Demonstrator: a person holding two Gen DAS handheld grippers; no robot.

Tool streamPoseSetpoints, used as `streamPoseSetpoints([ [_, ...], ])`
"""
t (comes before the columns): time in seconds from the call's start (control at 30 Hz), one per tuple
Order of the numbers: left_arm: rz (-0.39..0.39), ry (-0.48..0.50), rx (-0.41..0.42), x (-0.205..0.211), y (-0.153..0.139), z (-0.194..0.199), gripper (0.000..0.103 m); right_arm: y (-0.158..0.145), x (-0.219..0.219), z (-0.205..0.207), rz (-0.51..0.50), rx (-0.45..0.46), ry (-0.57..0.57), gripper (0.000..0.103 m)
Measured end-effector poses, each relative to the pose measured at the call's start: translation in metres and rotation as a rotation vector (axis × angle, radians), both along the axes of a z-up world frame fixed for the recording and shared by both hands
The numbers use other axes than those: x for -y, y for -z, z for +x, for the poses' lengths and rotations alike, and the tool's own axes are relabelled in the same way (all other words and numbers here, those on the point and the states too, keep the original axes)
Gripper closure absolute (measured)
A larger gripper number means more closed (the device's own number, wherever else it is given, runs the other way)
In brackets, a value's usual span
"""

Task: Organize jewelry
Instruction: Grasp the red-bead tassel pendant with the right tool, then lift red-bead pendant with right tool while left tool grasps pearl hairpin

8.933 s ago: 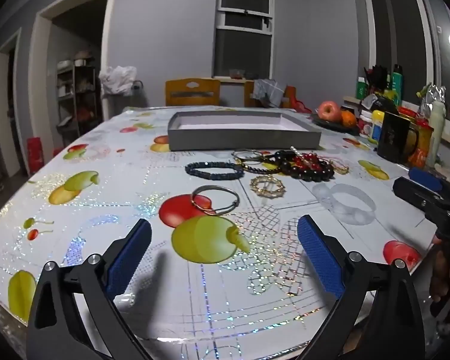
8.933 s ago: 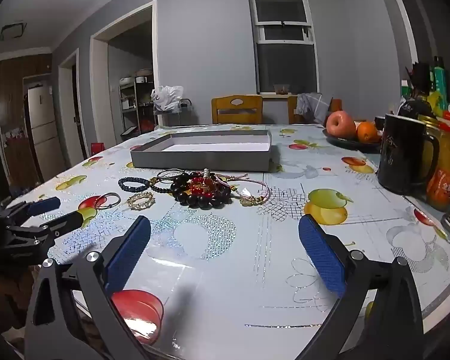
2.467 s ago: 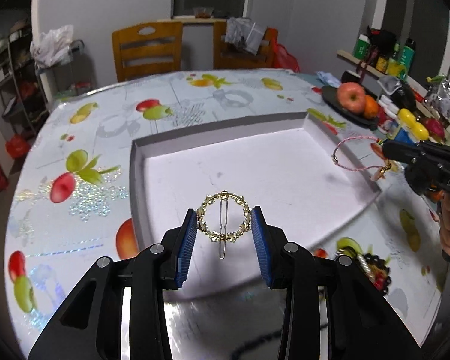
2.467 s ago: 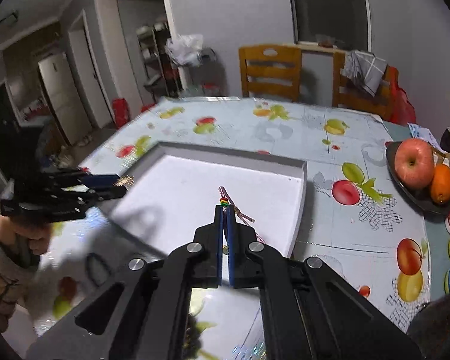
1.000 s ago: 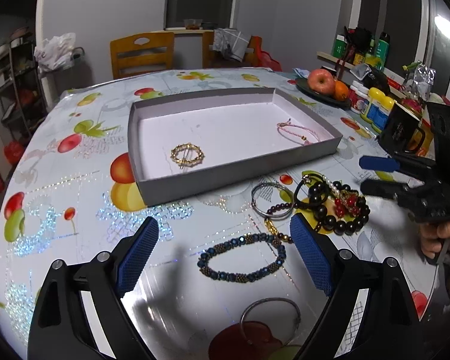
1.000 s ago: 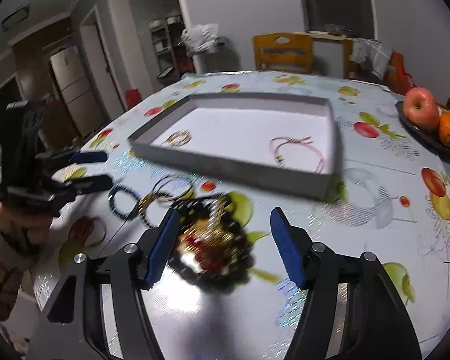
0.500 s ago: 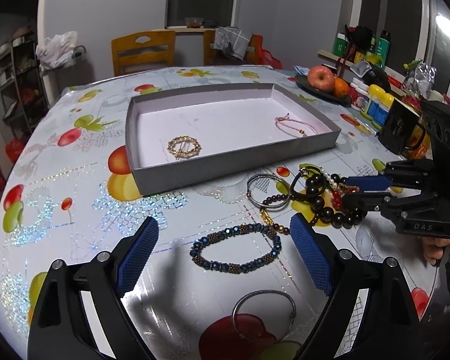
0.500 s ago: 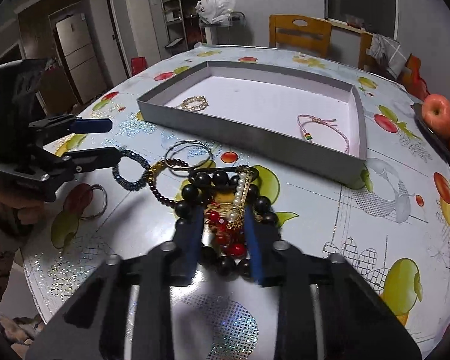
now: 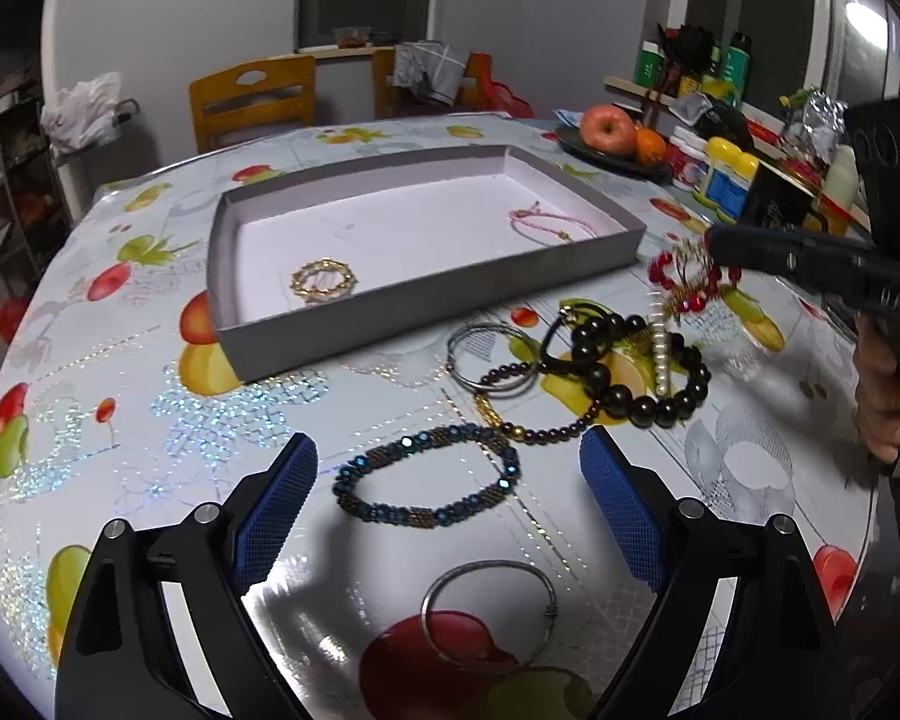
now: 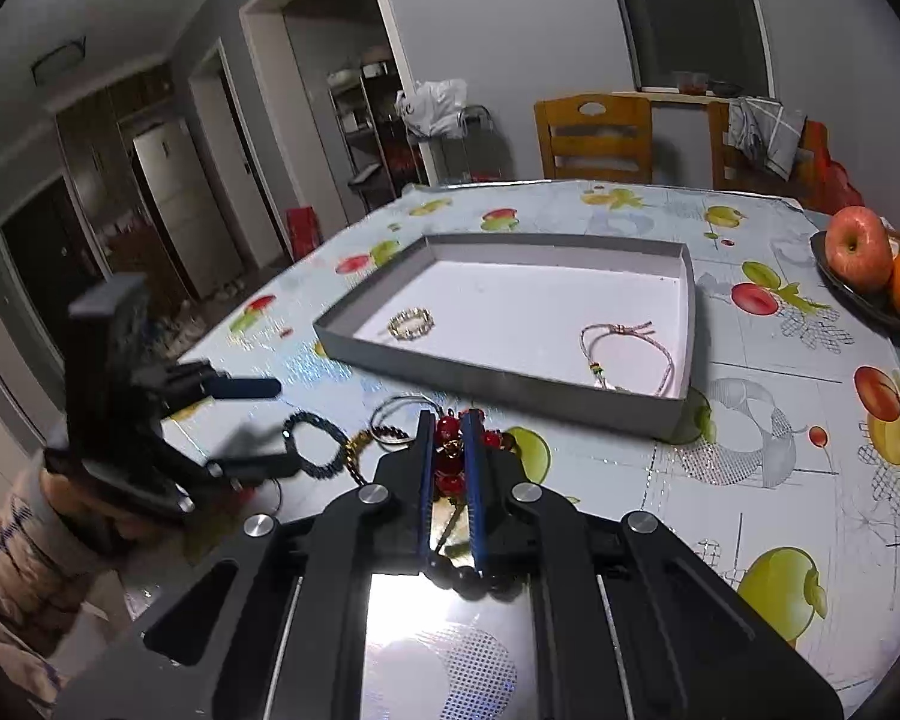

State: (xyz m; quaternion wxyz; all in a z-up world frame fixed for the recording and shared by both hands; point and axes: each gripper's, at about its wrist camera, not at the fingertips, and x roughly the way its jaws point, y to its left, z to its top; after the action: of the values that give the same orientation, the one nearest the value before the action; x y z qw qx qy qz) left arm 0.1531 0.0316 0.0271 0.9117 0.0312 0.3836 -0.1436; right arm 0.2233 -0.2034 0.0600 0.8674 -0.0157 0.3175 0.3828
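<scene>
A shallow grey tray point(image 9: 426, 282) point(image 10: 510, 378) holds a gold ring brooch point(image 9: 323, 279) point(image 10: 411, 323) and a pink cord bracelet point(image 9: 549, 225) point(image 10: 627, 348). My right gripper point(image 10: 450, 450) point(image 9: 714, 249) is shut on a red bead and gold ornament point(image 10: 448, 447) point(image 9: 687, 282), lifted just above the pile. My left gripper point(image 9: 447, 480) is open and empty, low over a blue bead bracelet point(image 9: 429, 483). Near it lie a silver bangle point(image 9: 489, 612), thin silver rings point(image 9: 492, 354) and a black bead bracelet point(image 9: 630, 372).
A fruit plate with an apple point(image 9: 609, 127) point(image 10: 858, 255) and an orange stands at the table's right. Jars, bottles and a black mug point(image 9: 777, 201) crowd the right edge. Wooden chairs point(image 10: 594, 138) stand beyond the far edge.
My right gripper has closed on the red bead ornament and raised it off the pile. My left gripper has moved closer over the blue bead bracelet, still open.
</scene>
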Motion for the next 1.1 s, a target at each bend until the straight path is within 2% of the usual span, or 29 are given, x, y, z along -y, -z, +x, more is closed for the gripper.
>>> streamPoseSetpoints([
  [0.37, 0.0, 0.054, 0.029, 0.025, -0.008, -0.003, 0.014, -0.015, 0.006, 0.003, 0.052, 0.015, 0.0, 0.094],
  [0.5, -0.001, 0.057, 0.034, 0.035, -0.009, -0.001, 0.017, -0.026, 0.008, 0.0, 0.06, 0.041, 0.001, 0.094],
  [0.57, -0.012, 0.054, 0.03, 0.035, -0.009, -0.001, 0.023, -0.03, 0.009, 0.0, 0.063, 0.05, 0.004, 0.094],
  [0.67, -0.046, 0.06, 0.018, 0.039, -0.01, 0.001, 0.039, -0.033, 0.013, 0.001, 0.07, 0.054, 0.015, 0.094],
  [0.7, -0.059, 0.07, 0.015, 0.043, -0.011, 0.002, 0.042, -0.032, 0.014, 0.002, 0.073, 0.051, 0.017, 0.094],
  [0.93, -0.059, 0.14, 0.011, 0.083, -0.013, 0.008, 0.05, -0.02, 0.024, 0.008, 0.071, 0.027, 0.036, 0.094],
  [1.0, -0.04, 0.137, -0.015, 0.096, -0.007, 0.014, 0.056, -0.017, 0.028, 0.008, 0.074, 0.019, 0.039, 0.094],
  [1.1, -0.023, 0.111, -0.065, 0.107, 0.002, 0.026, 0.059, -0.012, 0.036, 0.011, 0.092, -0.002, 0.042, 0.094],
])
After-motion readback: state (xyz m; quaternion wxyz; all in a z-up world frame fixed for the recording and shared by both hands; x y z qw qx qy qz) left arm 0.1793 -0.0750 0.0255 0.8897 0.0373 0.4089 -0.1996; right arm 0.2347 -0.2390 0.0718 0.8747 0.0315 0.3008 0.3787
